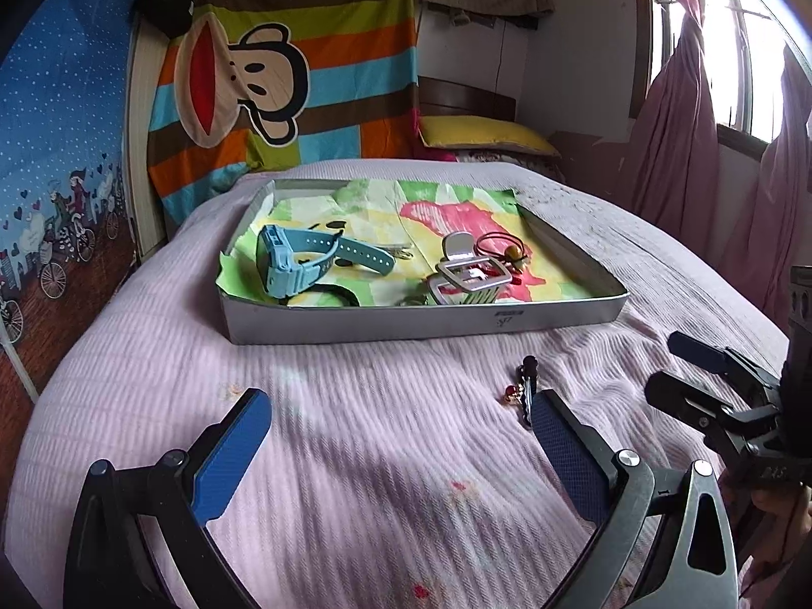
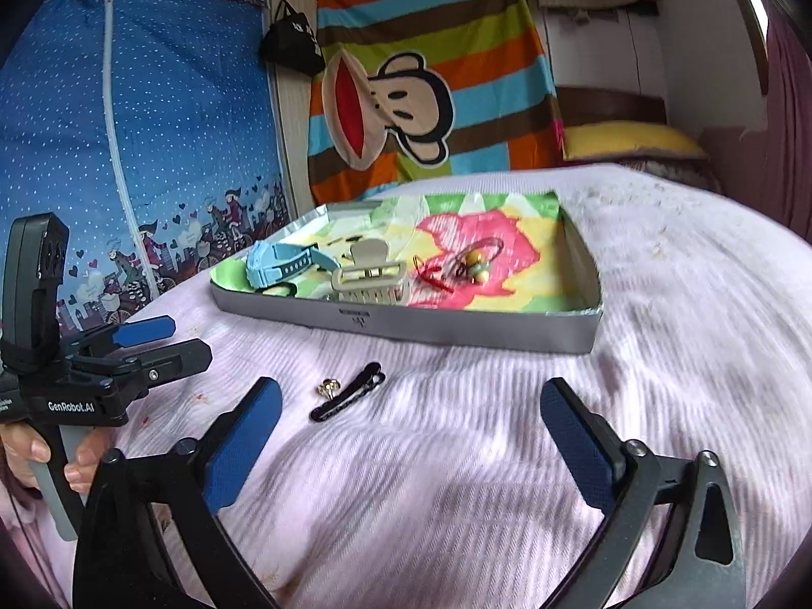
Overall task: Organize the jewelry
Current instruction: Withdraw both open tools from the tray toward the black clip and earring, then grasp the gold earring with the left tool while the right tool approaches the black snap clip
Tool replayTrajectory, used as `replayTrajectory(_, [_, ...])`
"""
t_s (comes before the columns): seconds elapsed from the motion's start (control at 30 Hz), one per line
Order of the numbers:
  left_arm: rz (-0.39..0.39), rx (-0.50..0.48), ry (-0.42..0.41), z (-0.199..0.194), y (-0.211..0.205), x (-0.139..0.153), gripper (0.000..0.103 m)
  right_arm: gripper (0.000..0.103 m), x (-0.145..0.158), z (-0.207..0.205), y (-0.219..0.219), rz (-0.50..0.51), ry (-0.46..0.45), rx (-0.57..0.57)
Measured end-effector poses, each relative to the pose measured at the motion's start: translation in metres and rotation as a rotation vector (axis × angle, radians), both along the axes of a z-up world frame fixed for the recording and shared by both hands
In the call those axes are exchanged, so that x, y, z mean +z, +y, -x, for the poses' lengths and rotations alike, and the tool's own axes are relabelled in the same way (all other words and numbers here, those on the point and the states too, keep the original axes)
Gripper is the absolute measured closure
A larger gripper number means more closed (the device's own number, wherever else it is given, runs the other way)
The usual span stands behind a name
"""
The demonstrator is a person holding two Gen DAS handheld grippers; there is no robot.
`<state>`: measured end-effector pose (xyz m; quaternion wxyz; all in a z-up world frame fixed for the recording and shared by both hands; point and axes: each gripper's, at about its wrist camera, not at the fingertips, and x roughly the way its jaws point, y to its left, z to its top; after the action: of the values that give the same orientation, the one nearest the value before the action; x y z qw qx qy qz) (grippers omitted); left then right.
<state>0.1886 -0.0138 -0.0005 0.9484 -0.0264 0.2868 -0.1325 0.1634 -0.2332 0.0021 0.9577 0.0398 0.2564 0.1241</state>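
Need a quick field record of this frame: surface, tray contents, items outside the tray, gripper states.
surface: bed with pink bedspread
tray: grey tray, lined with colourful paper
in tray: blue watch; beige claw clip; red hair tie
outside tray: black hair clip and small round charm, on the bedspread in front of the tray
left gripper: open, empty
right gripper: open, empty

Bright window (image 1: 731, 51) daylight, striped shadows, fisheye-warped dark corners, slight blur.
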Motion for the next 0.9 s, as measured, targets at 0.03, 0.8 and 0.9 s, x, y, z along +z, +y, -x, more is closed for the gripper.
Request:
replayTrajectory(0.03, [-0.001,-0.006,0.003,0.0,-0.001,-0.001,0.0,0.018,-0.002,-0.004,-0.001,-0.007,0.017,0.005])
replayTrajectory(0.8, [0.037,-0.235,0.227,-0.039,-0.038,-0.018,0.059,0.071,-0.027,-0.06,0.017,-0.013,0.198,0.142])
replayTrajectory(0.9, [0.069,-0.243,0.259,-0.048,-0.041,-0.021,0.064,0.071,-0.032,-0.065,0.019,-0.023,0.217,0.146])
